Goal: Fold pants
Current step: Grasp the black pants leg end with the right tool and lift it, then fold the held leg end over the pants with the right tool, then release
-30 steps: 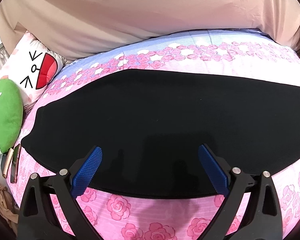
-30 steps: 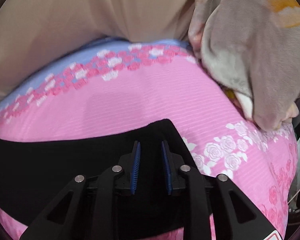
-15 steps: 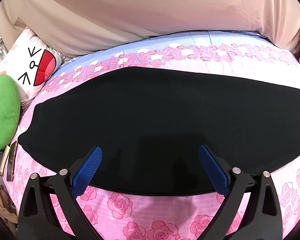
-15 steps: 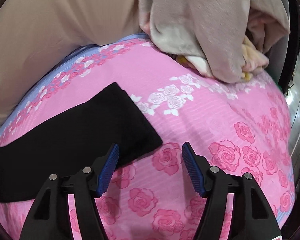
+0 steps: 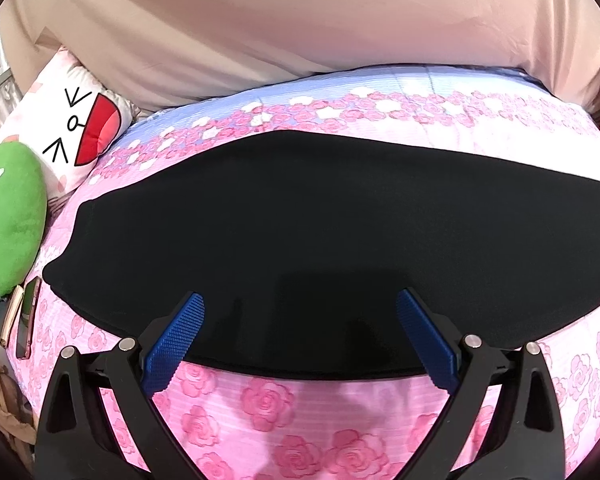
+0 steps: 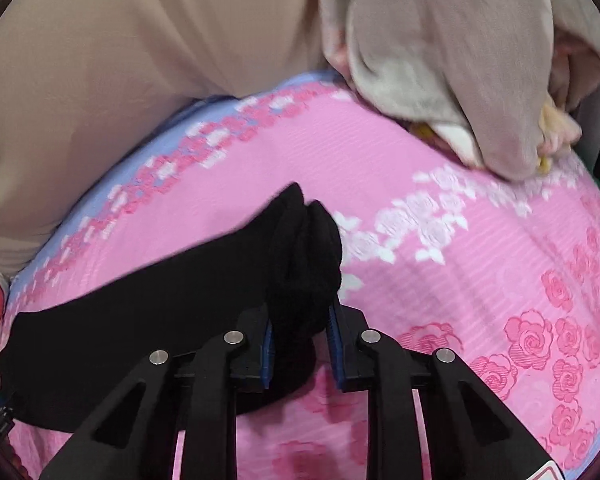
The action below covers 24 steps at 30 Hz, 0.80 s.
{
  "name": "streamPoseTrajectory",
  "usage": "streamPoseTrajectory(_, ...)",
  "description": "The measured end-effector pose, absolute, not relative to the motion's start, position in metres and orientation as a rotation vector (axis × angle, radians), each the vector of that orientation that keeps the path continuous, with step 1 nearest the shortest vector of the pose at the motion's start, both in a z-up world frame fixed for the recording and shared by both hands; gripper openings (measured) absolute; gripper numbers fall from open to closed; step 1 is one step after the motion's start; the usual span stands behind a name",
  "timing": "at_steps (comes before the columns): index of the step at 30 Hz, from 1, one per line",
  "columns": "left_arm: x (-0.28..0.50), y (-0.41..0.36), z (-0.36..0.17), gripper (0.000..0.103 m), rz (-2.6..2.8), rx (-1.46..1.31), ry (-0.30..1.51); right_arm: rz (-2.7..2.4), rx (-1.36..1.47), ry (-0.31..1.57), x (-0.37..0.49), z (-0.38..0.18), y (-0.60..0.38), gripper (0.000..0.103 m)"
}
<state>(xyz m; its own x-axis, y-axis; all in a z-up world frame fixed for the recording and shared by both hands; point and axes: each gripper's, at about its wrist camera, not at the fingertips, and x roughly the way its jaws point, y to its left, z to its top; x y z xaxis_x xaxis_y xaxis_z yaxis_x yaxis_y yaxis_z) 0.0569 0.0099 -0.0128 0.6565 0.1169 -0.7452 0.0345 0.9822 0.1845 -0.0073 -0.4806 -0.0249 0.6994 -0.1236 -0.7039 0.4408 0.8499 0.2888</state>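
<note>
Black pants (image 6: 300, 264) bunched between closing right tongs (image 6: 300, 344) — far end cropped; left tongs (image 5: 300, 332) wide, empty

A bed (image 5: 300, 412) covered in a pink rose-print sheet fills the scene, with a beige fabric wall (image 5: 300, 20) at its far side. Cartoon-face and green pillows (image 5: 12, 216) sit far left; a crumpled grey blanket (image 6: 460, 60) lies far right.

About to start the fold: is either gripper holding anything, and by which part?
The right gripper is closing on the pants at their bunched end. The left gripper is open, holding nothing.
</note>
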Motion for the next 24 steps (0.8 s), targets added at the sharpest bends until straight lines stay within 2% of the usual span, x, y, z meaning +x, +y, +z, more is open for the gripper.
streamPoseTrajectory(9,0.061,0.063,-0.009,0.095,0.085,0.122,0.843,-0.116,0.308,0.543,0.012,0.092,-0.354,0.020)
streamPoseTrajectory(14,0.063,0.097,-0.009,0.095,0.107,0.079,0.839,0.056,0.190,0.532,0.043,0.125,-0.250,0.020)
streamPoseTrajectory(19,0.061,0.132,-0.008,0.095,0.134,0.060,0.833,0.212,0.104,0.606,0.081,0.108,-0.151,0.021)
streamPoseTrajectory(24,0.057,0.166,-0.007,0.095,0.162,0.033,0.830,0.311,0.005,0.752,0.109,0.043,-0.058,0.022)
